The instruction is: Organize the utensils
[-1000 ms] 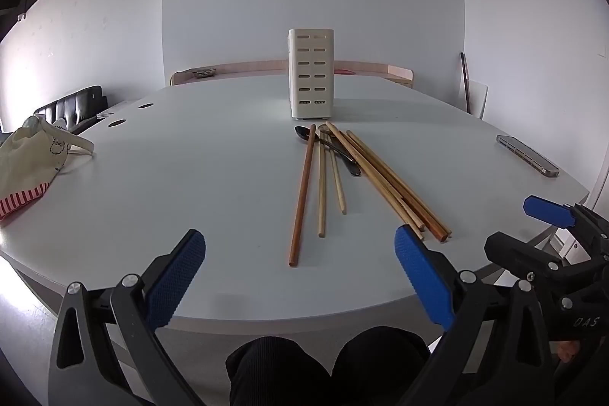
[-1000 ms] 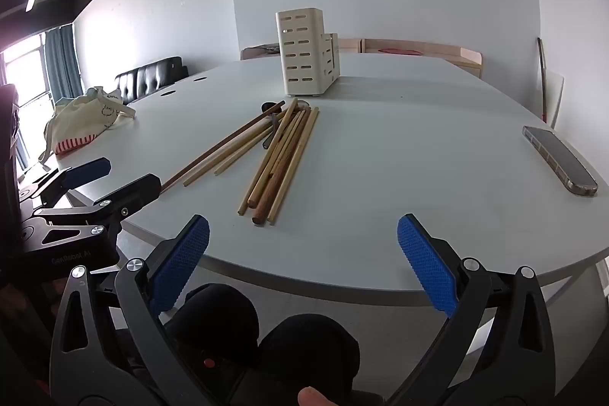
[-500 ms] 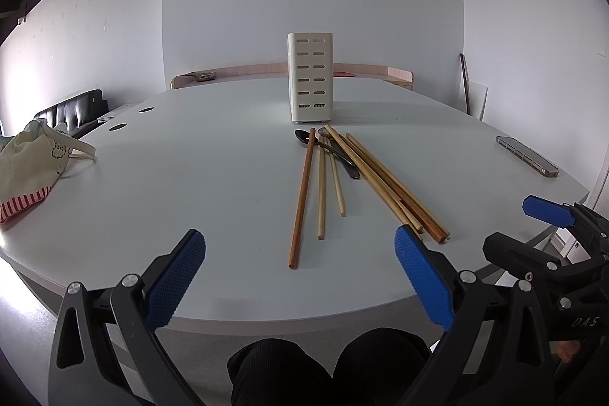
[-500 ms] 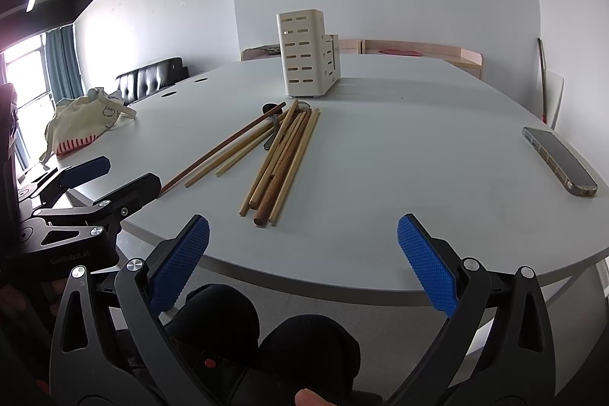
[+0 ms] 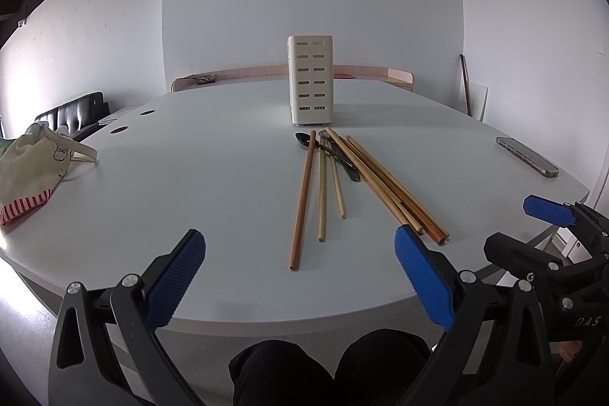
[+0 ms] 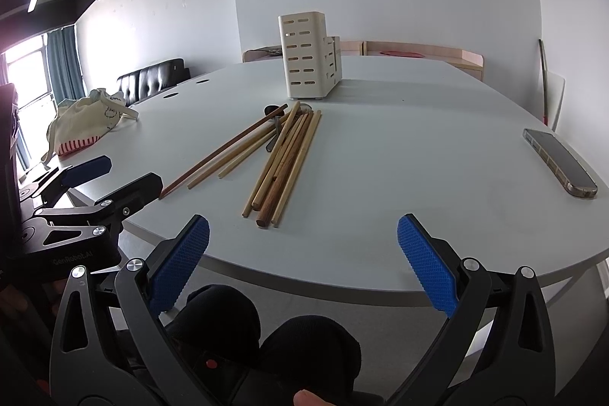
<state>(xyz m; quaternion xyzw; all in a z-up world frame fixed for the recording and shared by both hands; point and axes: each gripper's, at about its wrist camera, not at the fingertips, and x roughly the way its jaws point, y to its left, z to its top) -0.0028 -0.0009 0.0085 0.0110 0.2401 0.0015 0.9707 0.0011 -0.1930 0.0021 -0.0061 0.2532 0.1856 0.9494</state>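
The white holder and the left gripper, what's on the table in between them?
In the left wrist view, wooden chopsticks and dark spoons lie on the table between the white holder and the open left gripper.

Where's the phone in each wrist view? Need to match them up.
Left wrist: phone lies flat at the right edge of the table, seen nearly edge-on.
Right wrist: phone lies on the table's right side, well right of the chopsticks.
Shared landmark: the cream slotted utensil holder, standing behind the chopsticks.
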